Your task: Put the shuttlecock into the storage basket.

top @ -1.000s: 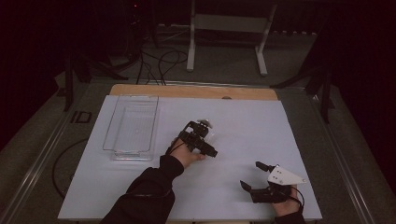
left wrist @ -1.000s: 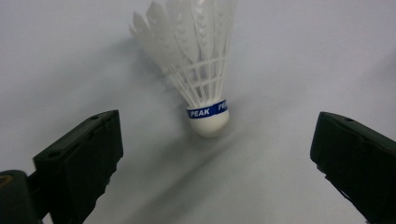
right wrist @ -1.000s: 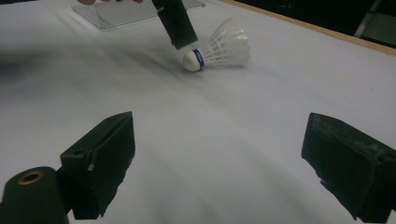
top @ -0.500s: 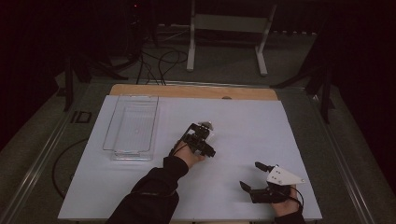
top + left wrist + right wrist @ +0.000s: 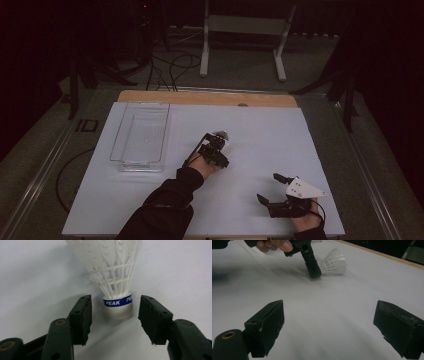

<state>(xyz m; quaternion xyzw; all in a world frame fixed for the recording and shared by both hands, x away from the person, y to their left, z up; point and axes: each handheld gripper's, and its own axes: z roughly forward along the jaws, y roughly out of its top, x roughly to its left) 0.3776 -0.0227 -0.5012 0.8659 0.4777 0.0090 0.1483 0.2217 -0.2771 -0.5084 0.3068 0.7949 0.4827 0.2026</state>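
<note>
A: Left gripper point(image 5: 114, 315) straddles the shuttlecock point(image 5: 117, 308) lying on the counter point(image 5: 260, 135) right of the clear tray point(image 5: 141, 134), jaws just closing in, not yet touching.

B: Cork's round — an off-centre squeeze could squirt it out. Right gripper point(image 5: 329, 327) idles, jaws spread.

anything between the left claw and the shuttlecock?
Nothing visible. The shuttlecock lies on the white table, its cork between the left claw's jaws, which have just been closing. A gap remains on each side.
</note>
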